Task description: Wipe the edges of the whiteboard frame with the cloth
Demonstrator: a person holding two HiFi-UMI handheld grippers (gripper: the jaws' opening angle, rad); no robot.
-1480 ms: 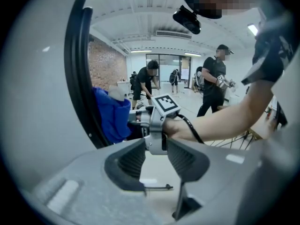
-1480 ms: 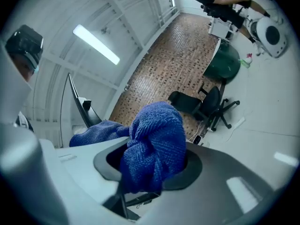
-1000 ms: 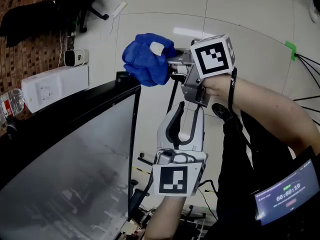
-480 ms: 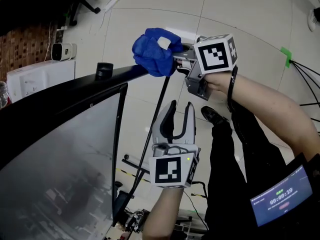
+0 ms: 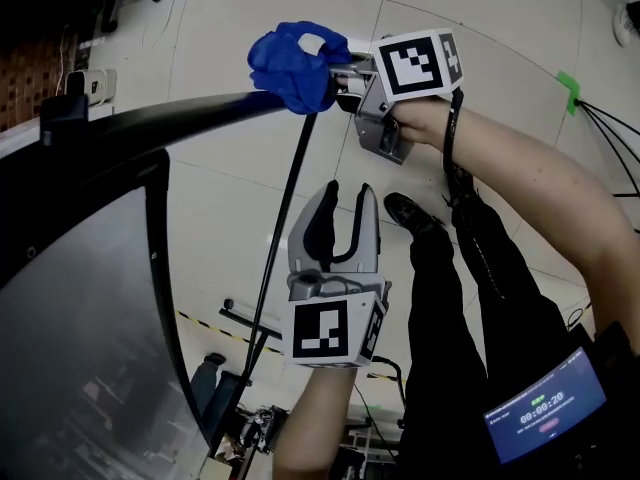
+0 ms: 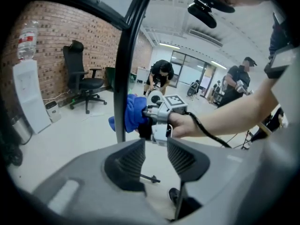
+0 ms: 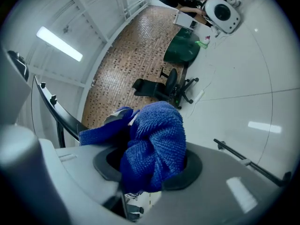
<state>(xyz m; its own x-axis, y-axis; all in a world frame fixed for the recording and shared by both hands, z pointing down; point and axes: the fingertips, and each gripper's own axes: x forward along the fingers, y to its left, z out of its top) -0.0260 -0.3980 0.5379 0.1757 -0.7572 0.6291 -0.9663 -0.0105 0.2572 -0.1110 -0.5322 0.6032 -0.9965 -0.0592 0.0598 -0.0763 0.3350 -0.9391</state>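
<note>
Right gripper [image 5: 335, 73] has its jaws clamped down on a bunched-up blue cloth [image 5: 290, 63]. The cloth bulges out past the tips, so that's a solid grip. The wad is pushed right up against the black whiteboard frame [image 5: 170, 118], at the far end of its top edge, where a thin black strut [image 5: 285, 218] drops away toward the floor.

Left gripper [image 5: 348, 193] hangs just below, off the frame. Its jaws are pulled in about as close as they go with nothing between them, so it's basically a spectator.

Progress-wise, I'd say the wiping is under way with the cloth at the end of the top edge. You can't tell which bits are already clean, since the frame is all just dark. The side edge running down beside the grey board surface [image 5: 80, 318] has no cloth on it, so my guess is that edge plus the lower ones are left.
</note>
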